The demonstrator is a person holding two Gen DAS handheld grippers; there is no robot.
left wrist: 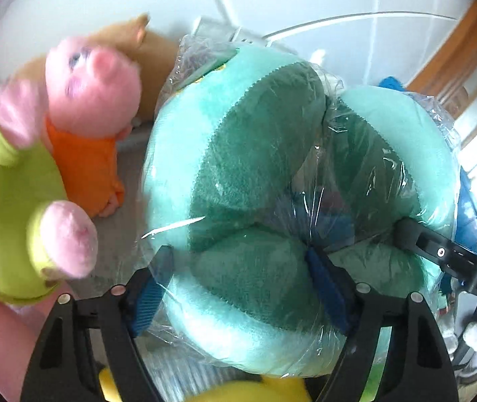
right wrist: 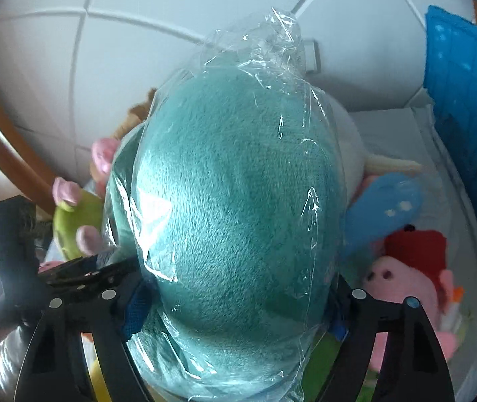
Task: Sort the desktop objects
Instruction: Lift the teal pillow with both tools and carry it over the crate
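Together, left tongs [left wrist: 238, 284] and right tongs [right wrist: 238, 305] both clamped on teal plush cushion in clear plastic wrap [left wrist: 271, 174], pink pig plush toys [left wrist: 87, 90] beside it.

A home, likely a play or storage corner. Soft toys crowd round the jaws: a pink pig plush [left wrist: 91, 77] in orange to their left, another pig plush [right wrist: 405, 288] in red to their right. Beyond them stand white panelled walls [right wrist: 138, 33] and a curved wooden rail [left wrist: 452, 50].
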